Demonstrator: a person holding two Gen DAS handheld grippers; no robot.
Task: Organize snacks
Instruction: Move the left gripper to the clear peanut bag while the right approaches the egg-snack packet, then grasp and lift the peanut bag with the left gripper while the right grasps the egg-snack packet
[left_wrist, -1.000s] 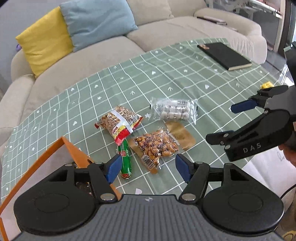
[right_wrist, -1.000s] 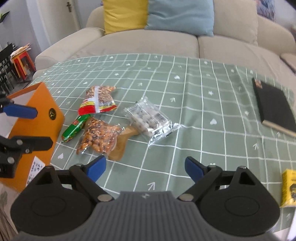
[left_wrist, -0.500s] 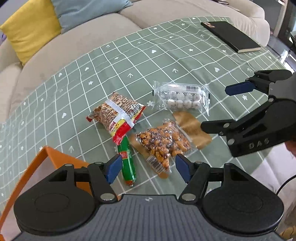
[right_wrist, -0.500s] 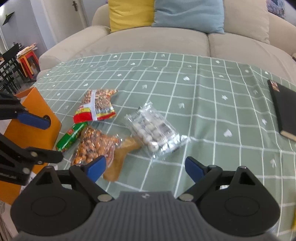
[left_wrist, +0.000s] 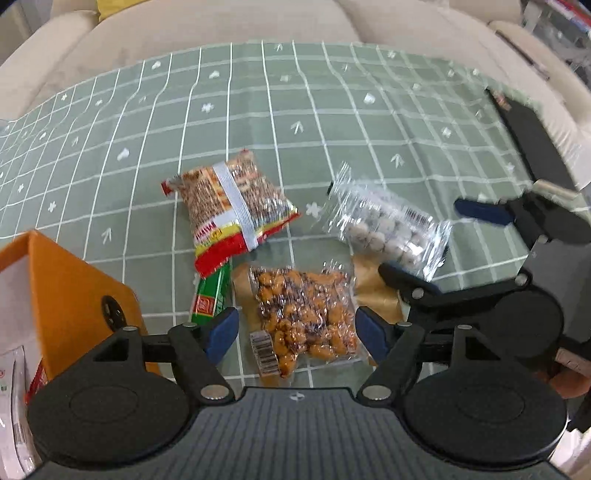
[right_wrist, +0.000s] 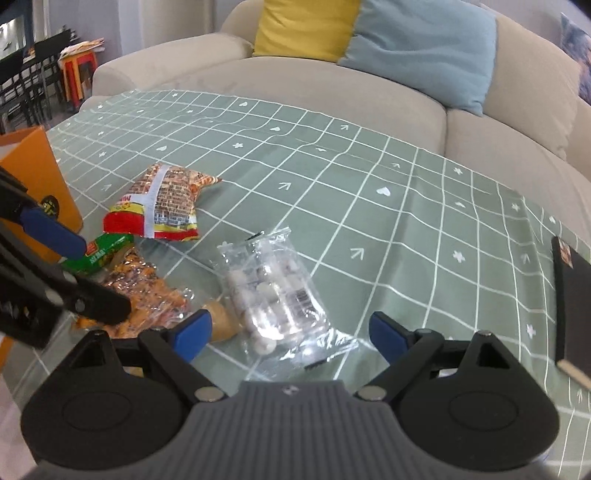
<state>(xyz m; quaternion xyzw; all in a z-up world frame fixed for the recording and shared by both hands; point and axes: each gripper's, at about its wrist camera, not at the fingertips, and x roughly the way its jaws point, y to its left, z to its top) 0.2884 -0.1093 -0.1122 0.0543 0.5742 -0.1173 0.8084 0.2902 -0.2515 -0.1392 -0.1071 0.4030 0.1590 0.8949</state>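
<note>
Several snack packs lie on the green checked tablecloth (left_wrist: 295, 122). A clear bag of orange nuts (left_wrist: 303, 314) lies between the open fingers of my left gripper (left_wrist: 297, 332), which hovers just above it. A clear pack of white balls (right_wrist: 273, 291) lies between the open fingers of my right gripper (right_wrist: 291, 330); it also shows in the left wrist view (left_wrist: 388, 225). A red and brown peanut bag (left_wrist: 231, 206) and a green stick pack (left_wrist: 210, 299) lie to the left. A brown pouch (left_wrist: 373, 291) lies partly under the nuts.
An orange box (left_wrist: 66, 295) stands at the table's left edge, with packets inside. A black notebook (right_wrist: 572, 302) lies at the right. A beige sofa (right_wrist: 332, 85) with yellow and blue cushions stands behind the table.
Both grippers have moved forward and down toward the snacks. The left now straddles the orange nut bag, the right the white ball pack. Both stay open.
</note>
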